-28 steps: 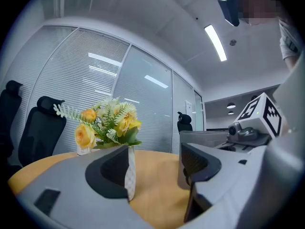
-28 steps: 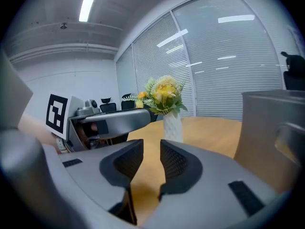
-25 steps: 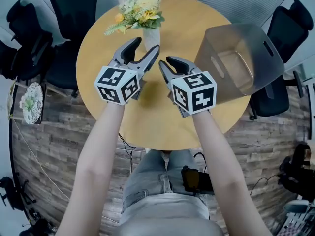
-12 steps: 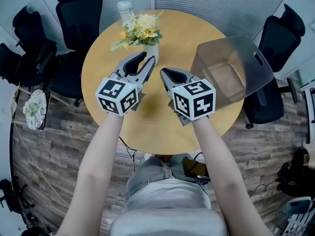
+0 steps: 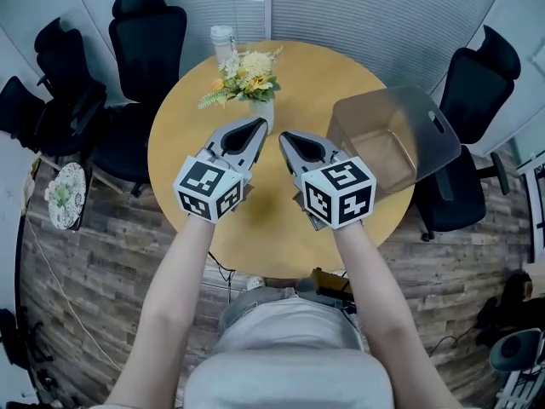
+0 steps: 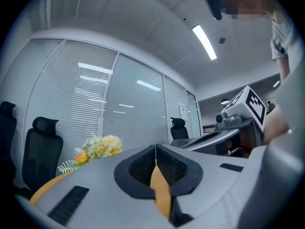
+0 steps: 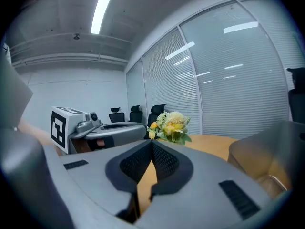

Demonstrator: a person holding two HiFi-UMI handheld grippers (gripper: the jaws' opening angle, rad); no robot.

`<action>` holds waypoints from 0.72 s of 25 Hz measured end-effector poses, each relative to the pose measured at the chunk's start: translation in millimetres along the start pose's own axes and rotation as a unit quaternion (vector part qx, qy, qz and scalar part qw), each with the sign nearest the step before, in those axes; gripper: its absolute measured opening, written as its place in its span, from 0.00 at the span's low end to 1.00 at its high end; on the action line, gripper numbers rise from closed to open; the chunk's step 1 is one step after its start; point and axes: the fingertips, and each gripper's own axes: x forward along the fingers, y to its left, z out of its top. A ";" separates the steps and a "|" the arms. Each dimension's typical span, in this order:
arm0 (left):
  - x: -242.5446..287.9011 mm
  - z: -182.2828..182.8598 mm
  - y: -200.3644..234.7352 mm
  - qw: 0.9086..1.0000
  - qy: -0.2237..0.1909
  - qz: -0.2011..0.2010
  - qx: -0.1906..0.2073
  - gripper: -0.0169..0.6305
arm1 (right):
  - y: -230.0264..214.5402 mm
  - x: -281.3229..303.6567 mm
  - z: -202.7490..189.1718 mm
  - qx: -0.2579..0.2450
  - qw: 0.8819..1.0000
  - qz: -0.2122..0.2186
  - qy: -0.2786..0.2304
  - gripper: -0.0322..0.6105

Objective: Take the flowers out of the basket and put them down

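Observation:
A bunch of yellow and white flowers (image 5: 245,78) stands in a small white vase (image 5: 261,113) on the far left part of the round wooden table (image 5: 341,75). The translucent grey basket (image 5: 426,113) stands tilted at the table's right and holds nothing. My left gripper (image 5: 258,124) hovers just in front of the vase. My right gripper (image 5: 283,136) is beside it. Both have just been closing with nothing between the jaws, and both are shut. The flowers (image 6: 97,148) lie left of the left gripper (image 6: 156,147), and the flowers (image 7: 170,125) stand beyond the right gripper (image 7: 152,143).
A clear bottle (image 5: 222,43) stands at the table's far edge behind the flowers. Black office chairs (image 5: 149,32) ring the table, one (image 5: 477,66) behind the basket. A blind-covered glass wall (image 5: 341,7) runs behind. The floor is wood plank.
Both grippers' jaws went from open to shut, with nothing taken. Both hands rose above the table. The head view shifted, so the table sits lower in the frame.

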 end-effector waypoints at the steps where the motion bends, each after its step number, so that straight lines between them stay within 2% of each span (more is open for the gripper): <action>1: 0.0 1.6 -3.1 1.000 0.002 0.001 0.007 0.04 | -0.4 -3.1 4.0 -0.001 1.000 -0.001 -0.008 0.09; 5: -0.3 3.7 -9.1 1.000 0.008 0.016 0.007 0.03 | -3.8 -12.7 14.3 0.009 0.999 -0.005 -0.033 0.09; 10: -0.9 5.6 -5.2 0.998 0.009 0.054 -0.009 0.03 | -10.9 -22.9 25.6 0.024 0.997 -0.021 -0.072 0.09; 13: -0.3 9.8 -8.6 0.998 0.009 0.069 0.004 0.03 | -12.0 -28.0 32.5 0.027 0.995 -0.021 -0.089 0.09; 18: 2.7 23.7 -9.8 0.996 0.002 0.087 0.037 0.03 | -10.1 -32.5 49.5 0.002 0.994 -0.016 -0.109 0.09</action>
